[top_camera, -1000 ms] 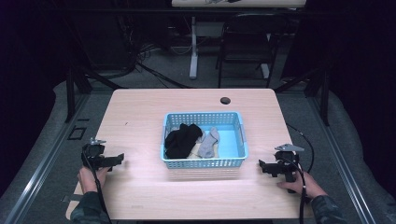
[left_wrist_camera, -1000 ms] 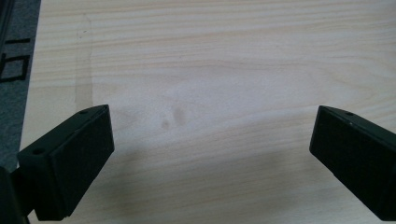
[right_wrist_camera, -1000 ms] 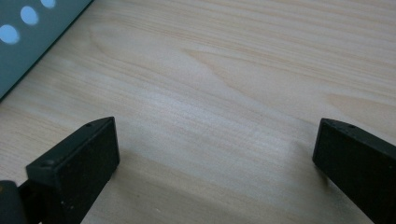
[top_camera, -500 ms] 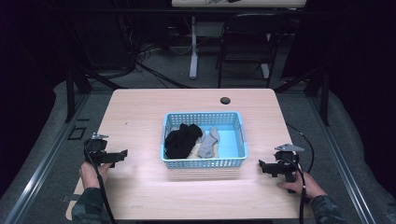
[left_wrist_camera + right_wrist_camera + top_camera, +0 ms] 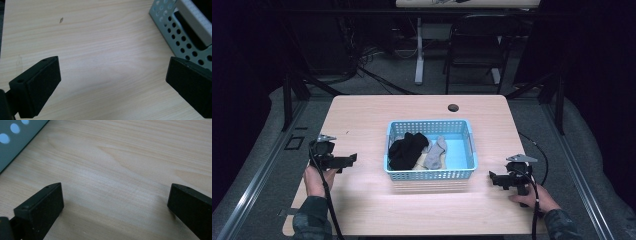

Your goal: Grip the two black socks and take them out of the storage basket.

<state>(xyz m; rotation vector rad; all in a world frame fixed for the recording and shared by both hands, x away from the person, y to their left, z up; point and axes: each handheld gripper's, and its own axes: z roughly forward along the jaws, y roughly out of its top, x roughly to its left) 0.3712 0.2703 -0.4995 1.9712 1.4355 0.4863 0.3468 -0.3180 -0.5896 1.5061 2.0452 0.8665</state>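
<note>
High view looks fwd/down over table; both gripper views sit close, sharing basket wall w/ it

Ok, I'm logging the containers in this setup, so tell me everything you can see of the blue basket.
The blue basket is a rectangular, light-blue container that looks like plastic, its walls perforated with rows of small holes under a solid rim. It sits upright and flat on the wooden table, near the middle. Inside lie a black garment, bunched at the left, and a grey sock beside it; the right part of the floor is bare. Neither gripper touches it.
</note>
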